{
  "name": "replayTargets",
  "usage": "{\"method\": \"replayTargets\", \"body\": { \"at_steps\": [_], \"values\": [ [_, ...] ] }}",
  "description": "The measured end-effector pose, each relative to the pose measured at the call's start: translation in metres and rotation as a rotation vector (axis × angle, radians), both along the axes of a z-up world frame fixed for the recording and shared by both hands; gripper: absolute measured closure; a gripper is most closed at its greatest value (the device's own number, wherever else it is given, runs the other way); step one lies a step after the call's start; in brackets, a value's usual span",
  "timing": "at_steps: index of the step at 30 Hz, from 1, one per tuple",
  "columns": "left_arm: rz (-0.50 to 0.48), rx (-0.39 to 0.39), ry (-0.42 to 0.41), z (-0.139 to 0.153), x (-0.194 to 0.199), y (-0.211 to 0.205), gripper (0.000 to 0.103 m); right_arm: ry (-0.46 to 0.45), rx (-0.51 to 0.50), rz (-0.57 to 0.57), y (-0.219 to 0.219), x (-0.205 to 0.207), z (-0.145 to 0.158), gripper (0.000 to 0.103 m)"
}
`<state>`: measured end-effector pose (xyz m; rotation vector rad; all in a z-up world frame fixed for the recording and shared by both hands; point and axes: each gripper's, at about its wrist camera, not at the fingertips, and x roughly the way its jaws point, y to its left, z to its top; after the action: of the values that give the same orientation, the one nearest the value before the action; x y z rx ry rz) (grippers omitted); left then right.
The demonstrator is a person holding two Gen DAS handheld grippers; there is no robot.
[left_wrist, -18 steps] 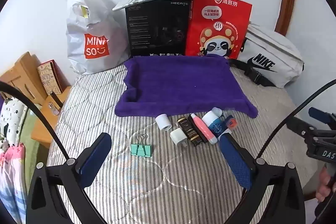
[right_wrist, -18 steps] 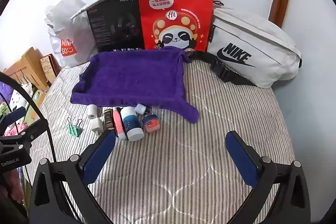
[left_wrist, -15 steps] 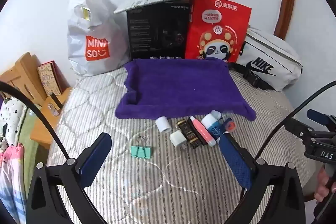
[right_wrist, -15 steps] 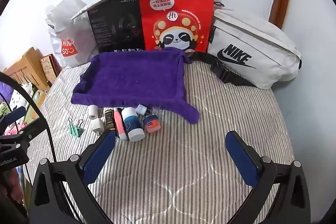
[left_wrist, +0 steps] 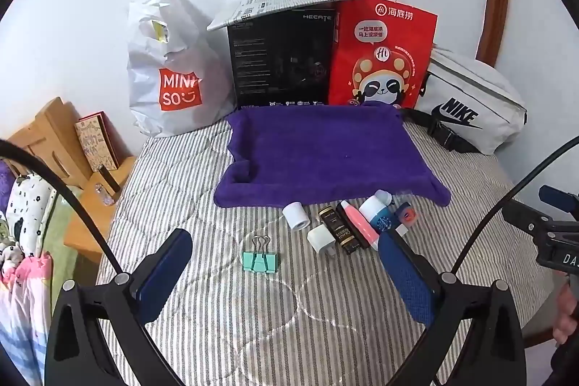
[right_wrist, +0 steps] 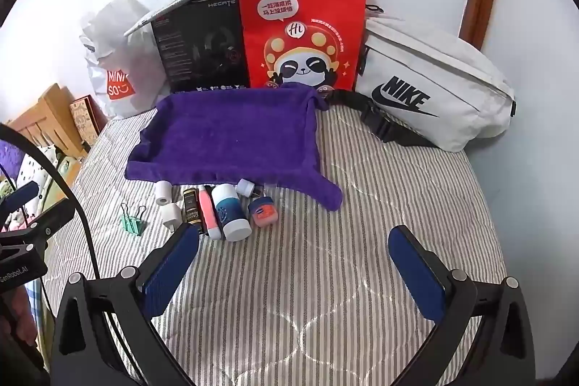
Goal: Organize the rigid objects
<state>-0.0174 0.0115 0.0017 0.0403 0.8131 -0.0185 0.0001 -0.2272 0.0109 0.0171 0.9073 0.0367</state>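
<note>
Left gripper [left_wrist: 282, 272]: spread wide, holding nothing, hanging above the striped bed [left_wrist: 253, 313] with the green binder clip [left_wrist: 259, 261] just ahead between its fingers. Right gripper [right_wrist: 293, 268]: likewise wide apart and empty, over bare bedding to the right of the small things.

These lie in a tight row along the near edge of the purple towel [left_wrist: 322, 151], none on it: a white tape roll [left_wrist: 296, 216], a white plug [left_wrist: 321, 239], a dark brown tube [left_wrist: 340, 229], a pink tube [left_wrist: 356, 222], a white and blue bottle [left_wrist: 374, 214], a small grey-capped jar [right_wrist: 245, 187] and a red-lidded jar [right_wrist: 263, 210].

Handling, as judged: all appear light and stiff. The tubes and bottle are round and probably smooth, so they may roll or slip; take them across the middle of the body. The binder clip is best pinched across its green body, not by the thin wire handles. The neighbours touch, so a grasp may nudge them.

Behind the towel stand a white shopping bag [left_wrist: 170, 75], a black box [left_wrist: 282, 60], a red paper bag [left_wrist: 380, 56] and a grey waist bag [left_wrist: 470, 100].
</note>
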Motion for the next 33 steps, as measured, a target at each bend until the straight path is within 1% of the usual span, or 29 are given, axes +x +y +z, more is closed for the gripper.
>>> {"method": "replayTargets", "body": {
  "at_steps": [1, 5, 14, 33],
  "values": [
    [0.000, 0.000, 0.010, 0.004, 0.004, -0.001, 0.000, 0.001, -0.003, 0.001, 0.000, 0.000, 0.000, 0.000],
    [-0.004, 0.006, 0.016, 0.004, 0.004, -0.002, 0.000, -0.002, -0.008, 0.000, 0.000, -0.003, 0.002, 0.000],
    [-0.005, 0.009, 0.018, 0.007, 0.006, -0.001, 0.000, -0.018, -0.012, 0.008, 0.003, -0.007, 0.010, 0.000],
    [0.000, 0.012, 0.022, 0.007, 0.003, 0.003, 0.000, -0.023, -0.015, 0.016, 0.009, -0.013, 0.012, 0.000]
  ]
}}
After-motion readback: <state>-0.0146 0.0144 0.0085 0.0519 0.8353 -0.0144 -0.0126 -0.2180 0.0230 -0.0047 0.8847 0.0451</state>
